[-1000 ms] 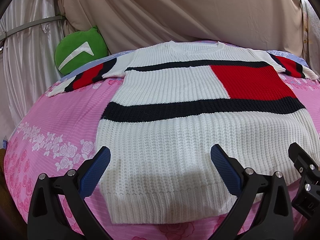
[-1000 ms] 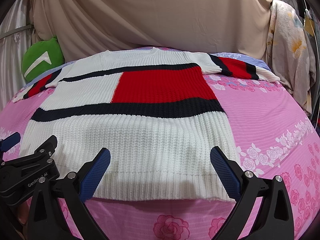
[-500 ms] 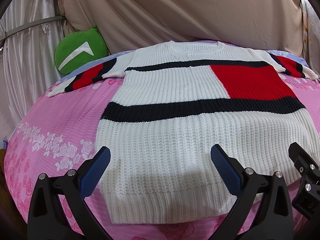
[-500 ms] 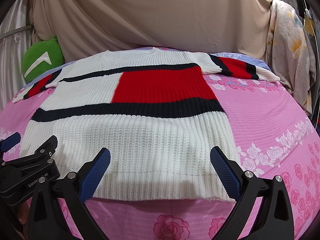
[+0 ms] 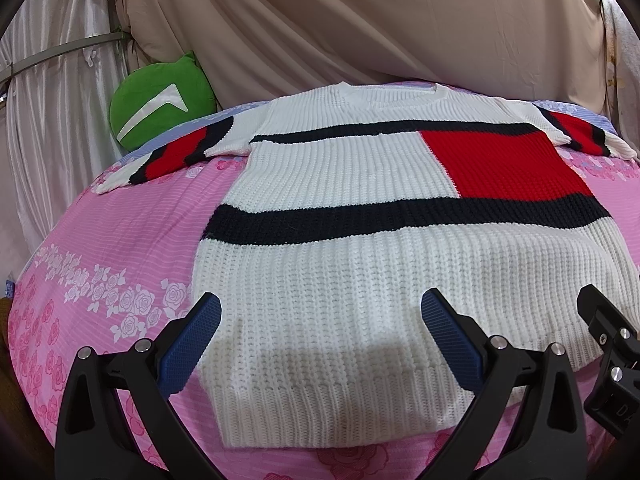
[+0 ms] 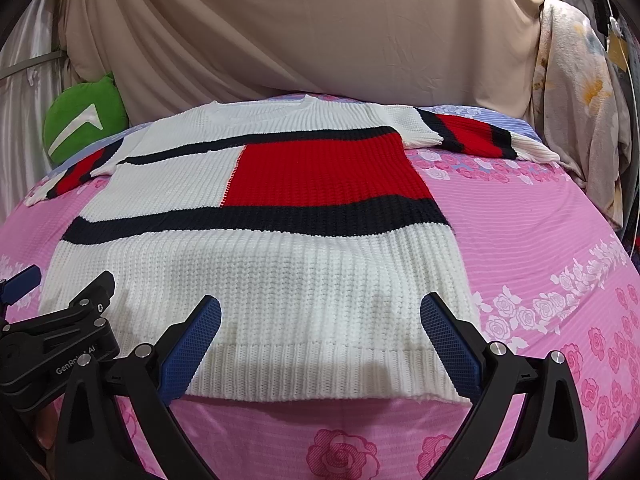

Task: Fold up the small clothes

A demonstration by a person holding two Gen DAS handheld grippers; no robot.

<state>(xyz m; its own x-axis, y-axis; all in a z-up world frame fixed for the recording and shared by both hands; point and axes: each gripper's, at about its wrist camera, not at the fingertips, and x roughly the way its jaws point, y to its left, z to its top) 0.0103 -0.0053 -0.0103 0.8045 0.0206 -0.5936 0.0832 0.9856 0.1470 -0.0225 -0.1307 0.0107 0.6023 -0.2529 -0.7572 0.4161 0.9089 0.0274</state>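
A white knit sweater (image 5: 360, 280) with black stripes and a red block lies flat, front up, on a pink floral bed, sleeves spread to both sides. It also shows in the right wrist view (image 6: 280, 280). My left gripper (image 5: 320, 312) is open and empty, hovering over the hem's left part. My right gripper (image 6: 320, 312) is open and empty, over the hem's right part. Each gripper shows at the edge of the other's view.
The pink floral bed cover (image 5: 120, 260) shows around the sweater. A green cushion (image 5: 160, 104) sits at the back left. A beige drape (image 6: 300, 32) hangs behind the bed. Floral cloth (image 6: 580, 100) hangs at the right.
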